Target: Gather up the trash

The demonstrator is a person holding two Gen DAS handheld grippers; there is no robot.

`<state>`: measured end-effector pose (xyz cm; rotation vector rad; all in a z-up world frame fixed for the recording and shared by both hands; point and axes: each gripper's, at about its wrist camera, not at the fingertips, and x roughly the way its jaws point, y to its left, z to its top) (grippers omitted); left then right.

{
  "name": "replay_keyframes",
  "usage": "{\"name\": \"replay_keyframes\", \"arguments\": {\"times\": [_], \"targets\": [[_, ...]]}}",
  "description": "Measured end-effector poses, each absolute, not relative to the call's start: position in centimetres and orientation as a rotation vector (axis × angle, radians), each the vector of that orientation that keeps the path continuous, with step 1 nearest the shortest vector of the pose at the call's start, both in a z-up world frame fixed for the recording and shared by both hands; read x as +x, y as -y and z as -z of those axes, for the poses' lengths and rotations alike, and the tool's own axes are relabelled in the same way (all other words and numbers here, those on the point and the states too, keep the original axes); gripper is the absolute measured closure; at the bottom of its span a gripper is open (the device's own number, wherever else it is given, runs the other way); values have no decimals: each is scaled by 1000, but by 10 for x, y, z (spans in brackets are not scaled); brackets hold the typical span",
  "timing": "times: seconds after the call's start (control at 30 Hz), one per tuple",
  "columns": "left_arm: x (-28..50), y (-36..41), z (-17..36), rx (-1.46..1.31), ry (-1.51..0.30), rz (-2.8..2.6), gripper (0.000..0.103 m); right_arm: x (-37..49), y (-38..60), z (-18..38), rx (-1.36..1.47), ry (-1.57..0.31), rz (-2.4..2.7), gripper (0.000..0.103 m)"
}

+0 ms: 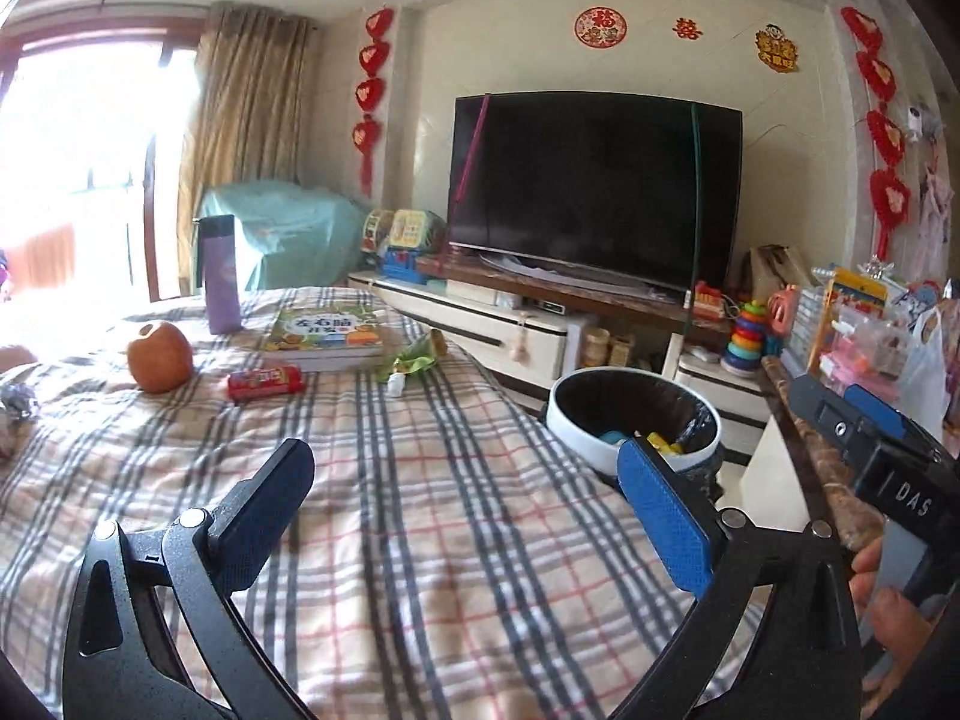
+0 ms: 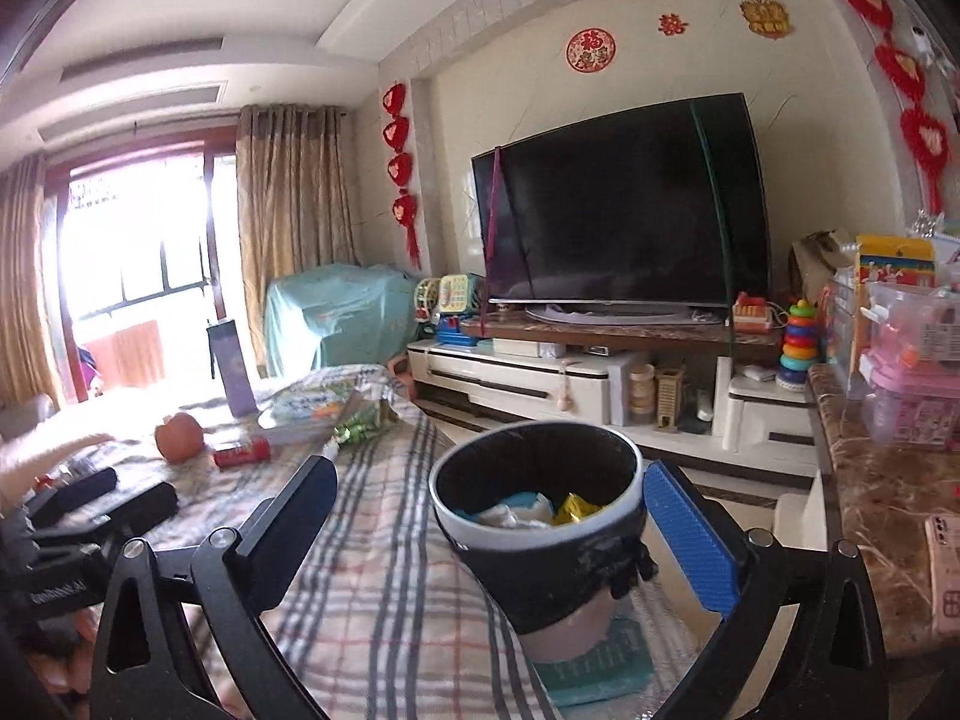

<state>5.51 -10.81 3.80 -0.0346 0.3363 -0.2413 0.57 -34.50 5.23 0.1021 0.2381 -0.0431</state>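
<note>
A round trash bin [image 1: 636, 420] with a white rim and black liner stands beside the table's right edge; it holds blue, white and yellow scraps [image 2: 540, 507]. On the plaid-covered table [image 1: 420, 480] lie a red wrapper [image 1: 265, 383], a green crumpled wrapper [image 1: 414, 360] with a small white piece [image 1: 396, 385], and crumpled foil [image 1: 15, 414] at the far left. My left gripper [image 1: 468, 510] is open and empty above the cloth. My right gripper [image 2: 486, 522] is open and empty, with the bin [image 2: 540, 516] between its fingers in view.
An apple [image 1: 159, 356], a purple bottle [image 1: 221, 273] and a book [image 1: 327, 333] sit at the table's far end. A TV [image 1: 594, 186] on a low cabinet lies beyond. A marble counter [image 2: 882, 510] with boxes and a phone [image 2: 945, 570] is at the right.
</note>
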Motion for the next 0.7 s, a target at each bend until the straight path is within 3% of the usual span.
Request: {"name": "replay_keyframes", "arguments": {"times": [0.7], "targets": [[26,106,-29,6,-302,146,0,-5,347,-29,104,-270,69,0]]}}
